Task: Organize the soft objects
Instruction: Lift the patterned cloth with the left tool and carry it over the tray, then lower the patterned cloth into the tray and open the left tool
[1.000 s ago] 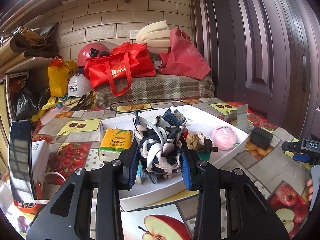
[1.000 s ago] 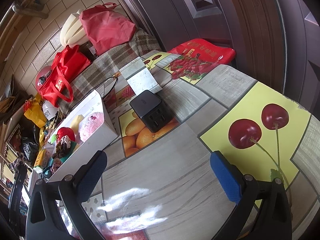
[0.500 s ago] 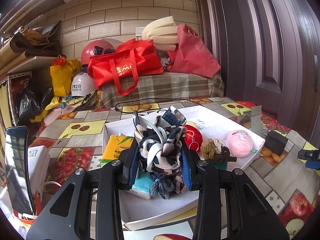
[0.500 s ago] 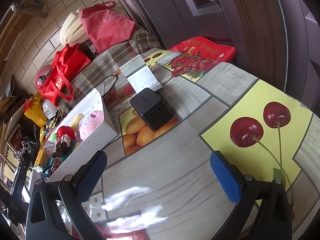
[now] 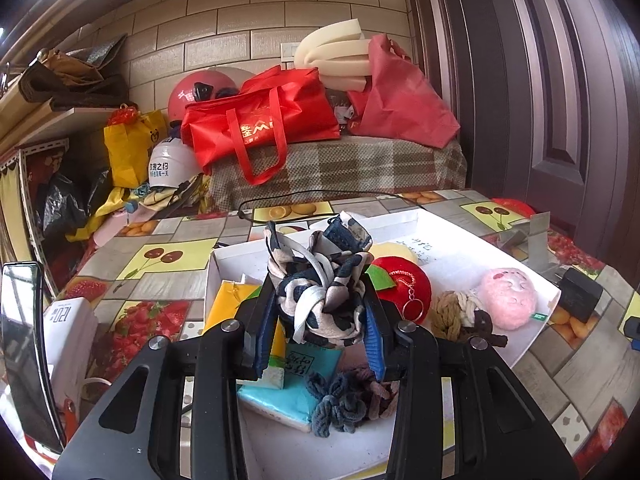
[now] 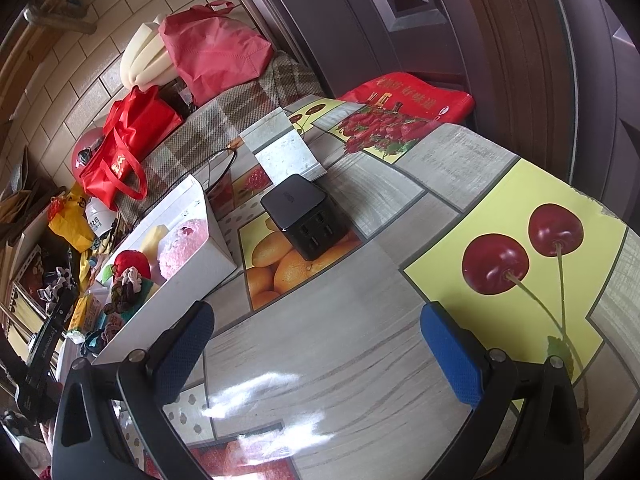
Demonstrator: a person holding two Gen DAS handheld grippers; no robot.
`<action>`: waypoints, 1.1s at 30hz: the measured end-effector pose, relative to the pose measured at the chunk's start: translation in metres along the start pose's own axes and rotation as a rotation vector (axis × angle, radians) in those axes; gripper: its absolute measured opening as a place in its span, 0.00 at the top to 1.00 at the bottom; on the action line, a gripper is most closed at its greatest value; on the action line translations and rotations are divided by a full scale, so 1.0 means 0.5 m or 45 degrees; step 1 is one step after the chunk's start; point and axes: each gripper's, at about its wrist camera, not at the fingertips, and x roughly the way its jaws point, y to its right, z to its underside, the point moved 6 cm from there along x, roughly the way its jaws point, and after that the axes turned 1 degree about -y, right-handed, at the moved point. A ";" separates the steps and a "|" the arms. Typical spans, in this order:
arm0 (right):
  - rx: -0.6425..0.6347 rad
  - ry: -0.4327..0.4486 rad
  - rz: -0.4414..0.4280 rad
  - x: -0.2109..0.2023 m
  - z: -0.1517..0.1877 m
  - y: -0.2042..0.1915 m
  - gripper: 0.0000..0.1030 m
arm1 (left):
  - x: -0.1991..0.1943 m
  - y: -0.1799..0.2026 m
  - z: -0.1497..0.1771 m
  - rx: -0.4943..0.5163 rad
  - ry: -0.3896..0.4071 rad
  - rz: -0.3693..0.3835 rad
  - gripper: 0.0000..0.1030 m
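Observation:
My left gripper (image 5: 320,320) is shut on a knotted black-and-white patterned cloth (image 5: 320,280) and holds it above the white box (image 5: 460,240). In the box lie a red plush apple (image 5: 404,284), a pink plush ball (image 5: 508,298), a tan braided rope toy (image 5: 452,314), a dark blue scrunchie (image 5: 340,404), a teal pack (image 5: 284,392) and a yellow pack (image 5: 228,300). My right gripper (image 6: 316,352) is open and empty, low over the tablecloth to the right of the box (image 6: 192,264). The left gripper and cloth also show in the right wrist view (image 6: 56,288).
A black charger cube (image 6: 304,216) and a metal stand (image 6: 284,148) sit right of the box. A white tissue pack (image 5: 68,328) and a phone (image 5: 24,344) are at the left. A bench with red bags (image 5: 260,124) stands behind the table.
My left gripper has risen and drawn back with the cloth, so more of the box and its contents shows below. My right gripper has barely moved.

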 end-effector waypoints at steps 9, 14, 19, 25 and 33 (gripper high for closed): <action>-0.014 -0.013 -0.007 0.007 0.011 -0.007 0.00 | 0.025 0.011 -0.011 0.033 -0.007 -0.016 0.64; -0.015 -0.014 -0.007 0.006 0.012 -0.008 0.00 | 0.038 0.018 -0.013 0.050 -0.020 -0.015 0.64; -0.015 -0.016 -0.007 0.008 0.008 -0.007 0.00 | 0.054 0.020 -0.015 0.048 -0.047 -0.020 0.64; -0.016 -0.017 -0.007 0.008 0.009 -0.008 0.00 | 0.063 0.032 -0.016 0.074 -0.061 -0.018 0.64; -0.017 -0.018 -0.007 0.007 0.010 -0.009 0.00 | 0.072 0.031 -0.017 0.068 -0.071 -0.030 0.61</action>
